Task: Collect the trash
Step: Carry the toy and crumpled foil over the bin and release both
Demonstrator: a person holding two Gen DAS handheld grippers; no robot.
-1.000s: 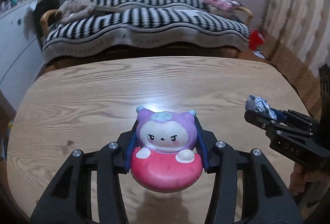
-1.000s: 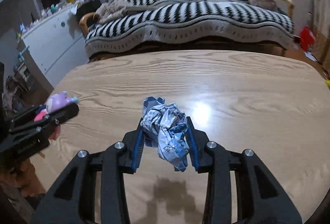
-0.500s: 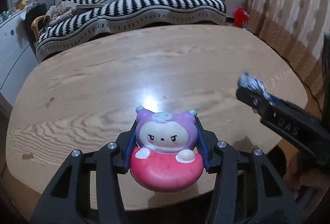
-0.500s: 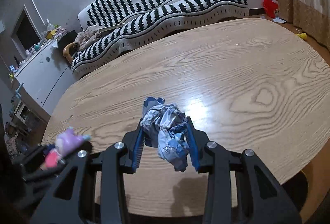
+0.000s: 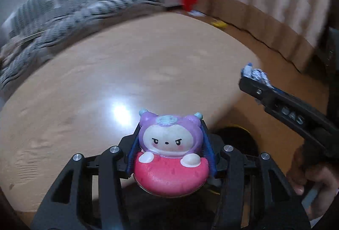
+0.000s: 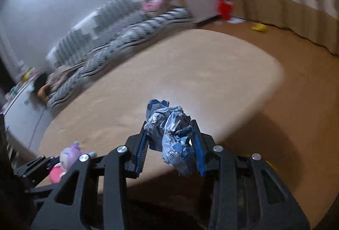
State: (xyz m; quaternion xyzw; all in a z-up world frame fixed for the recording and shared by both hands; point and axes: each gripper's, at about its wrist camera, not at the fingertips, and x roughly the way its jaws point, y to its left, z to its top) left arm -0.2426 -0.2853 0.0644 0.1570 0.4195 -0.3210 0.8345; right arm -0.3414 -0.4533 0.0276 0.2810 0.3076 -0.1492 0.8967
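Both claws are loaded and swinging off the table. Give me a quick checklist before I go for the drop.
1. Left claw grip on squishy toy: ok, pinched between both pads.
2. Right claw grip on crumpled wrapper: ok, though a wad hangs below the pads.
3. Claws apart from each other: ok, a gap shows in the left view.
4. Both loads off the table: ok, both held above it near its edge.
5. Bin location: cannot tell, only a dark round shape below the edge.
6. Image sharpness: not ok, motion blur.
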